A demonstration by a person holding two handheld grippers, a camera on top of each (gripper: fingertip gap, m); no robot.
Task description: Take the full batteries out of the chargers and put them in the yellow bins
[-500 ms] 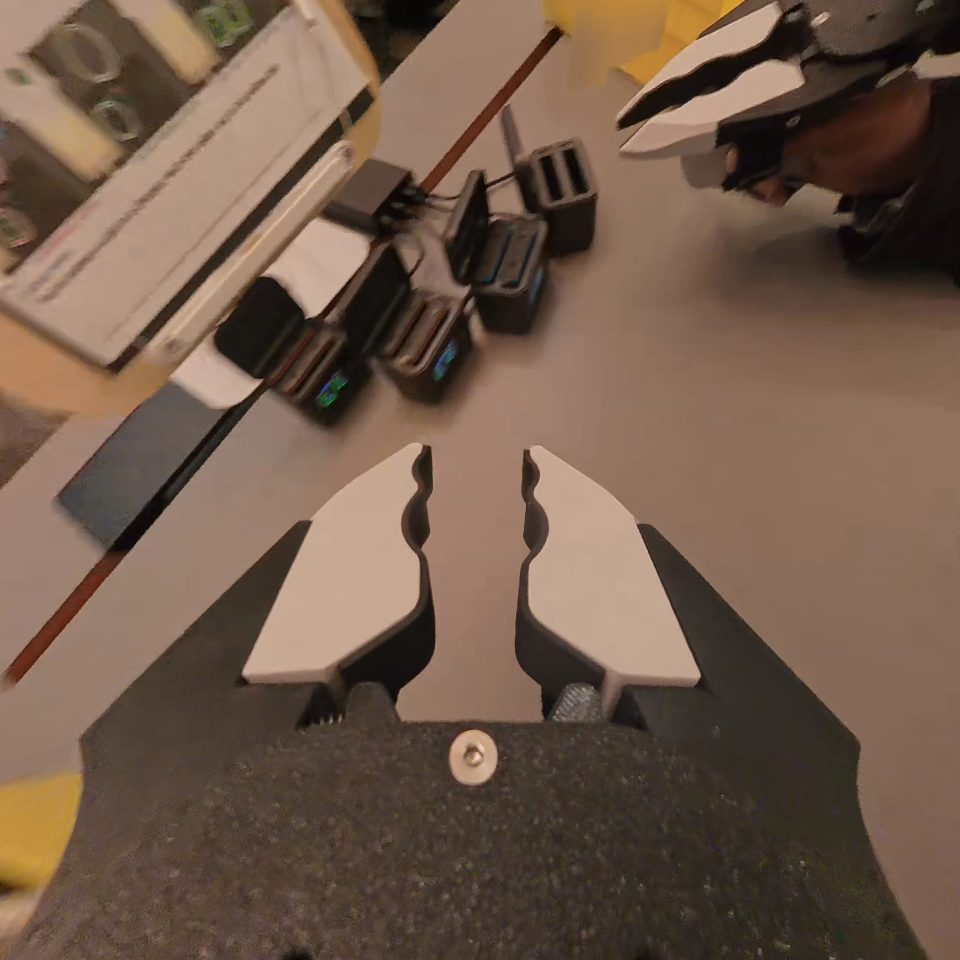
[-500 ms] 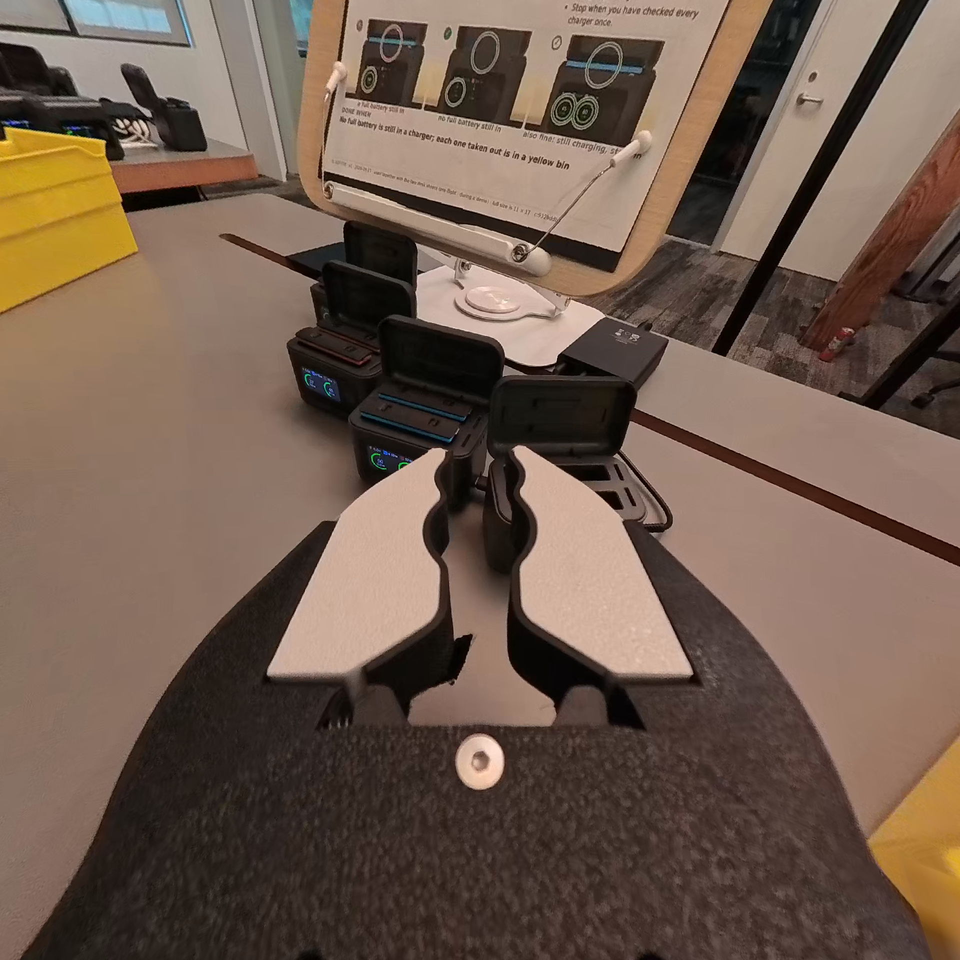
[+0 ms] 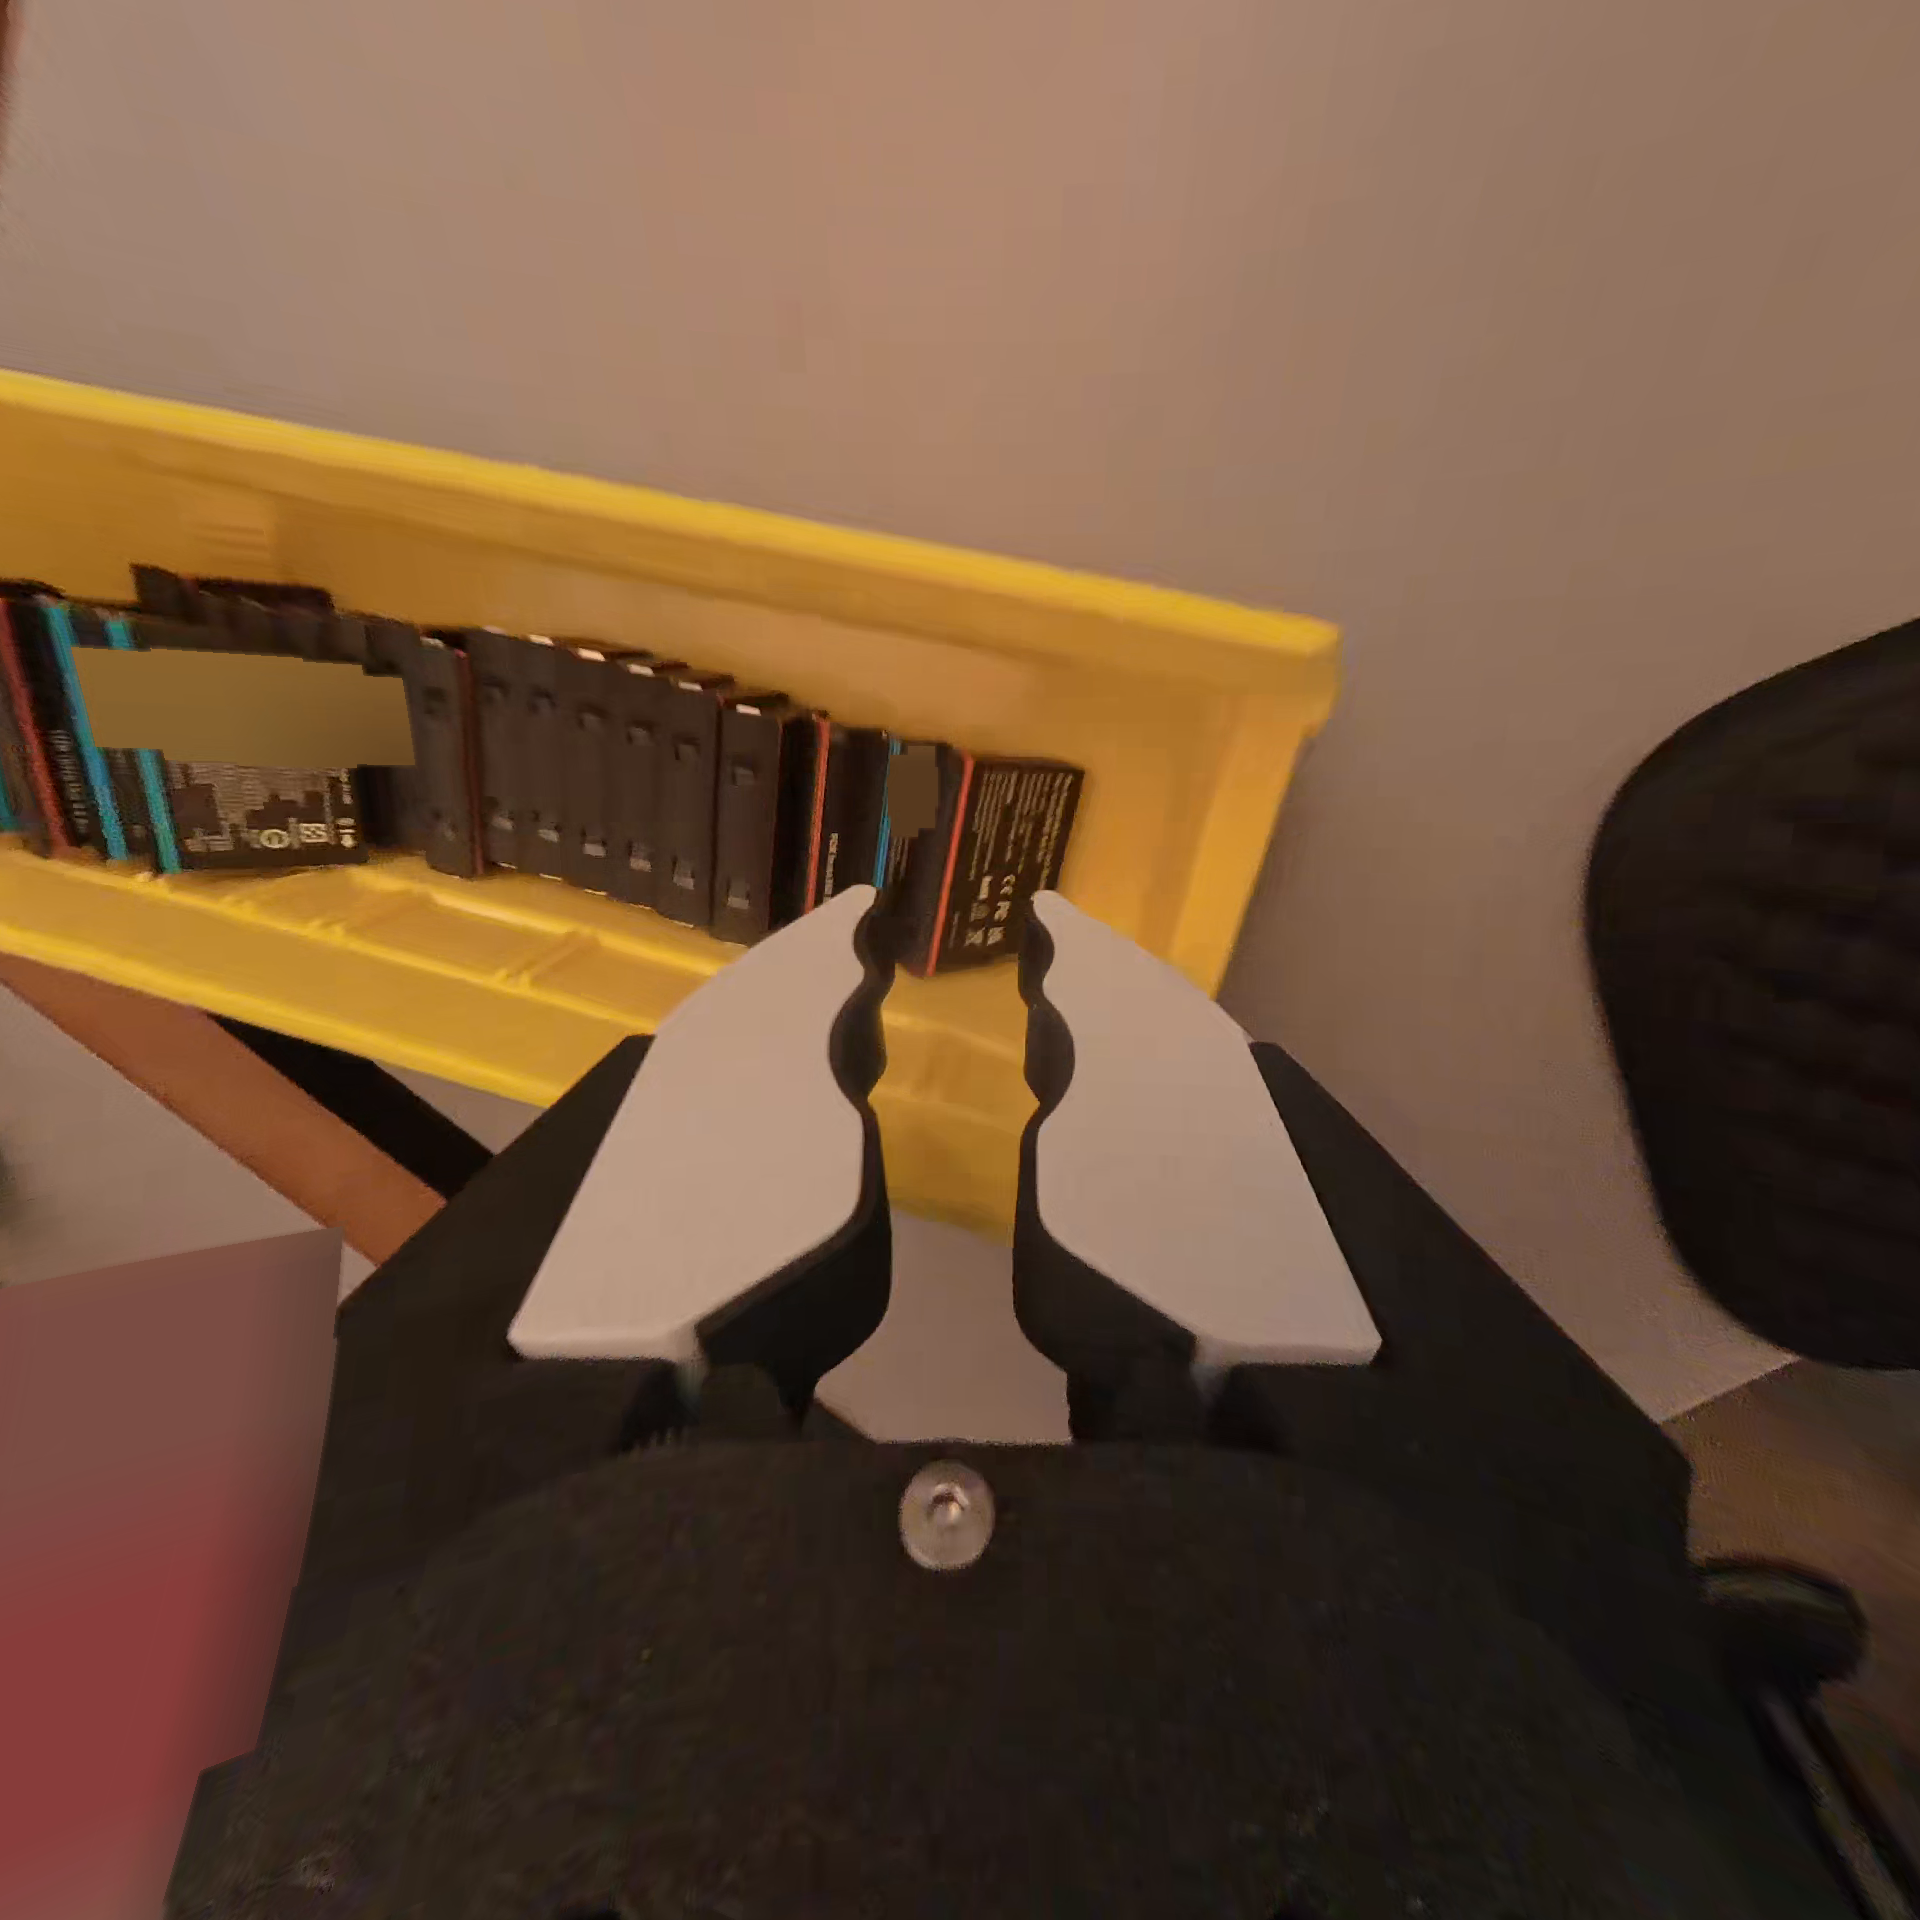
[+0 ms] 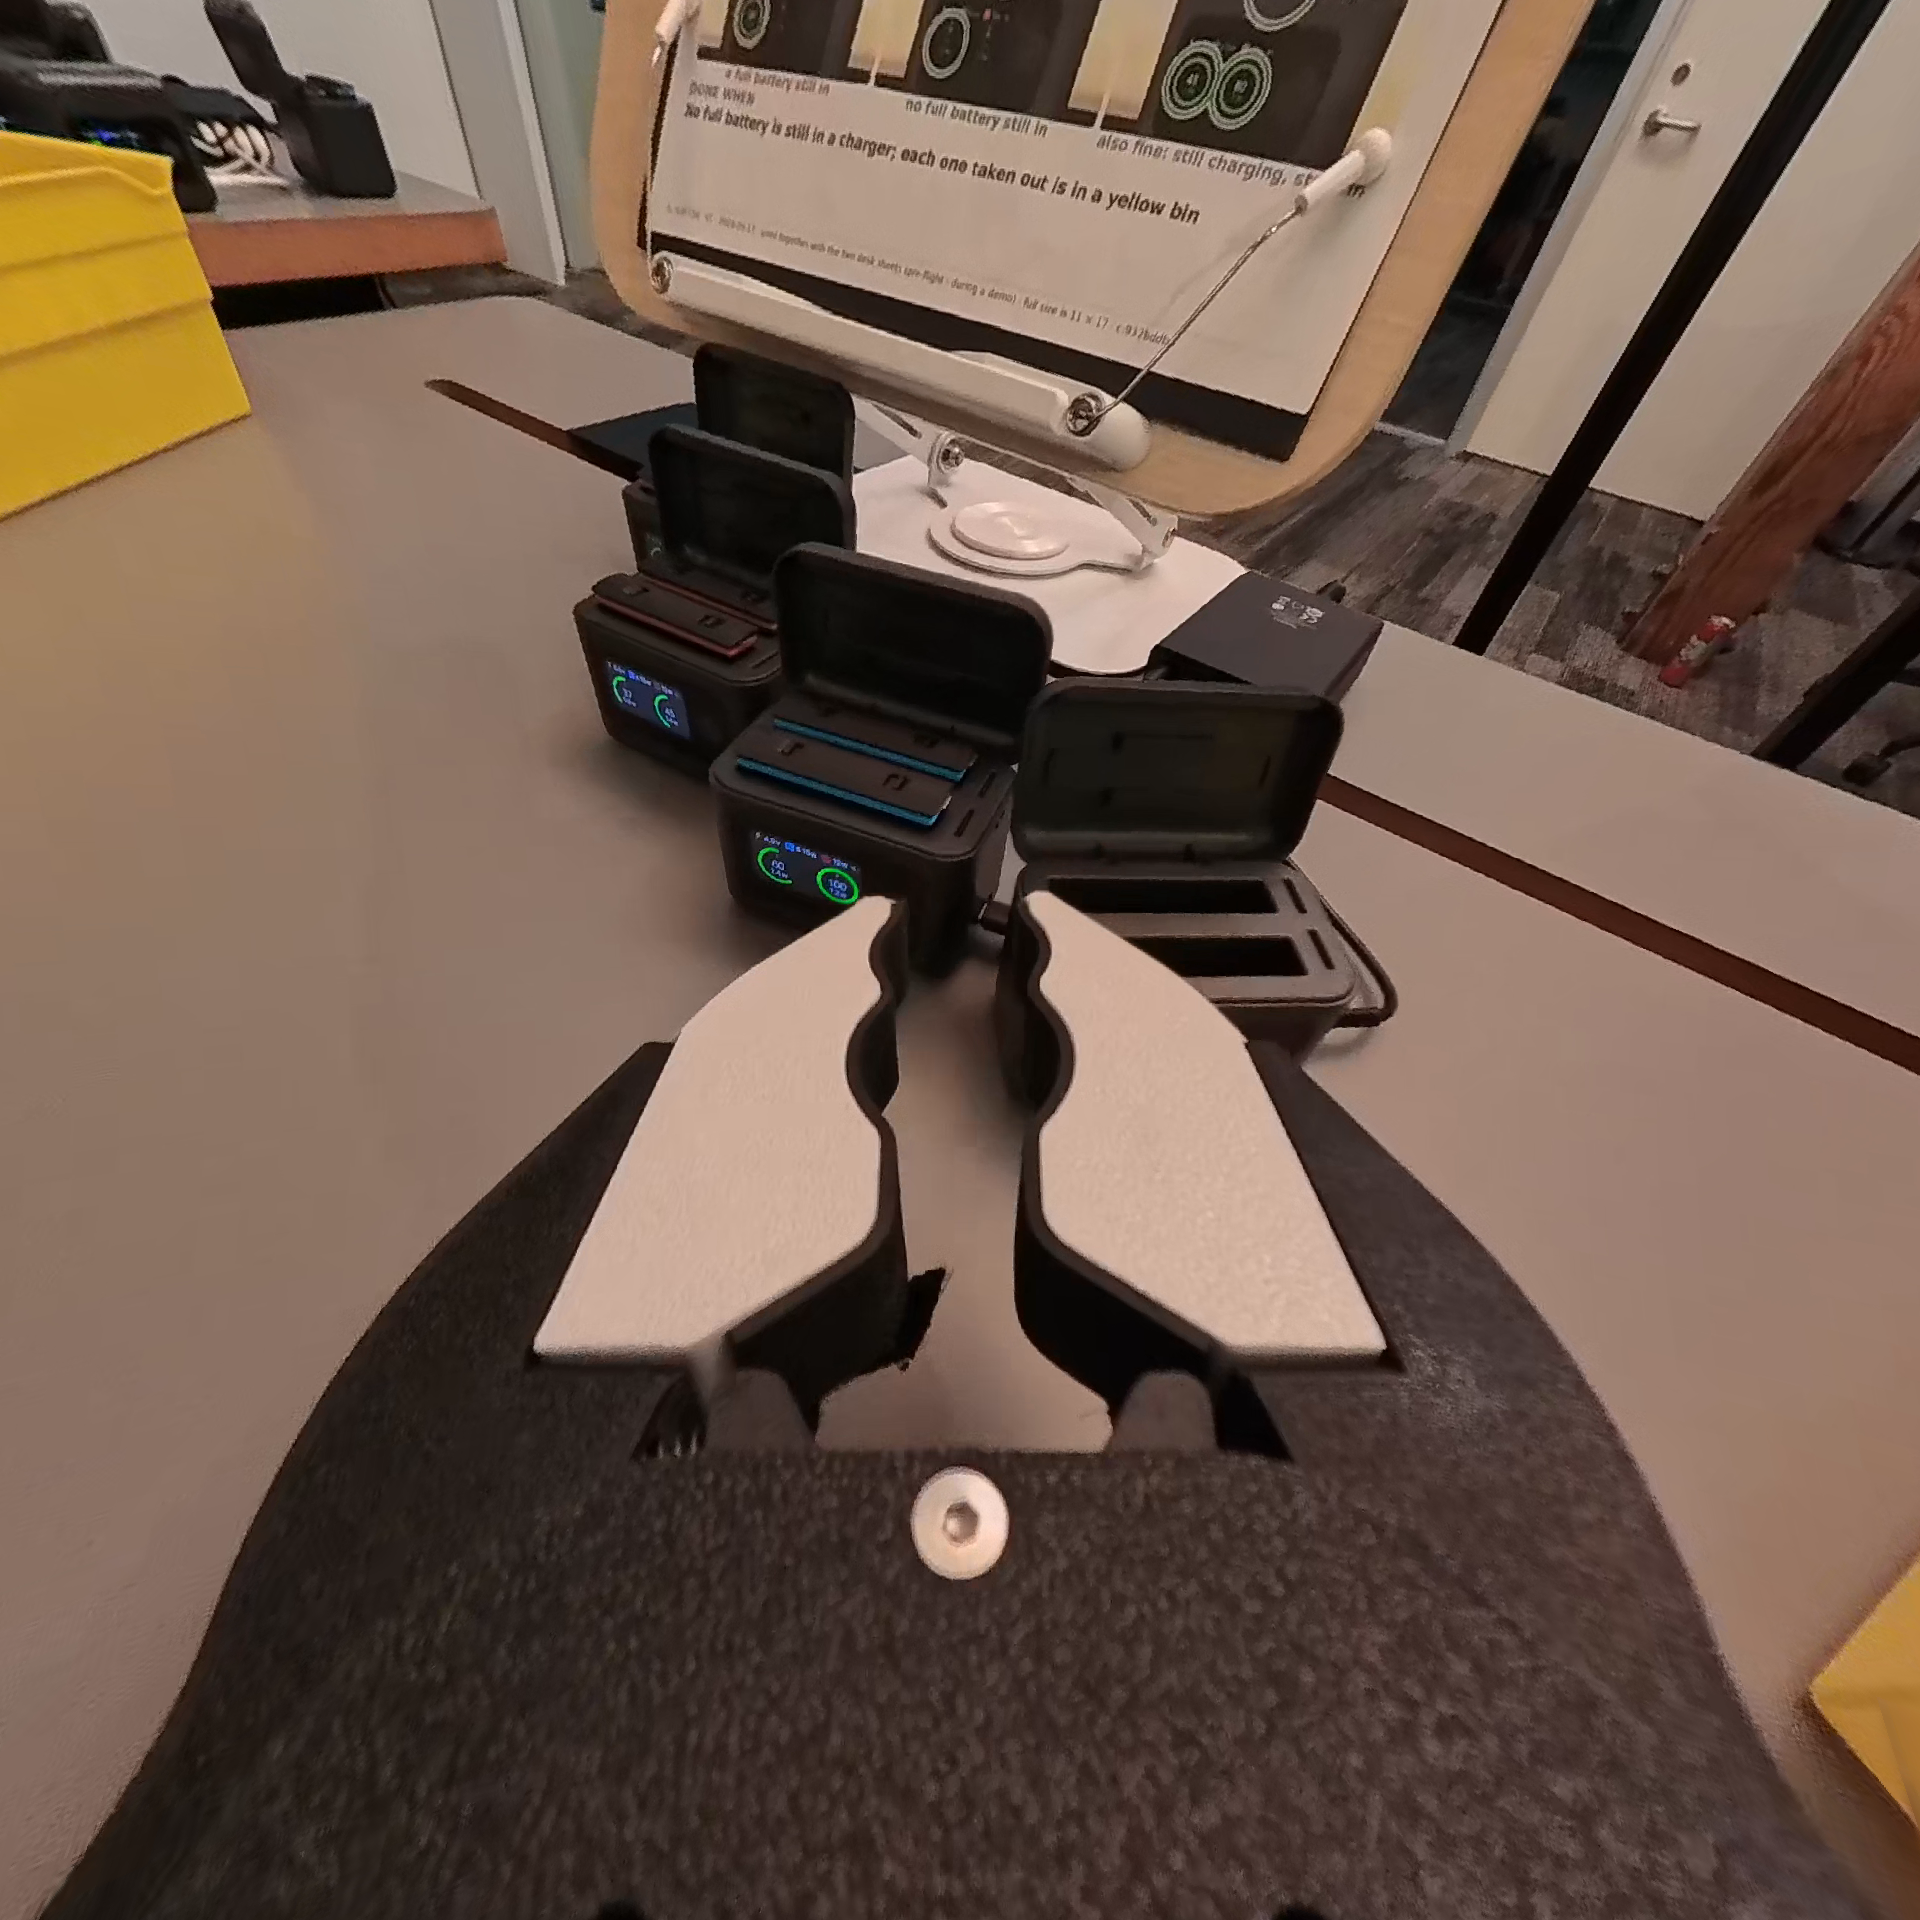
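Observation:
In the left wrist view, a yellow bin (image 3: 1195, 727) holds a row of several black batteries (image 3: 623, 790). My left gripper (image 3: 954, 914) is open and empty, its tips just in front of the end battery (image 3: 997, 862), which has a red edge. In the right wrist view, my right gripper (image 4: 958, 920) is open and empty, low over the table before a row of open chargers. The nearest charger (image 4: 1174, 914) has empty slots. The one to its left (image 4: 862, 821) holds two blue-edged batteries and shows green rings. A farther charger (image 4: 665, 665) holds red-edged batteries.
A fourth charger (image 4: 769, 416) stands behind. A stand with a printed sheet (image 4: 935, 208) and a black power adapter (image 4: 1268, 634) sit beyond the chargers. Yellow bins are at the far left (image 4: 94, 312) and lower right (image 4: 1870, 1704). A black chair back (image 3: 1766, 987) is right of the bin. Some 50 centimeters of space lies between my two pairs of fingers.
My left gripper has swung away from the chargers and now points into the yellow bin. My right gripper has moved closer to the chargers and opened a little wider.

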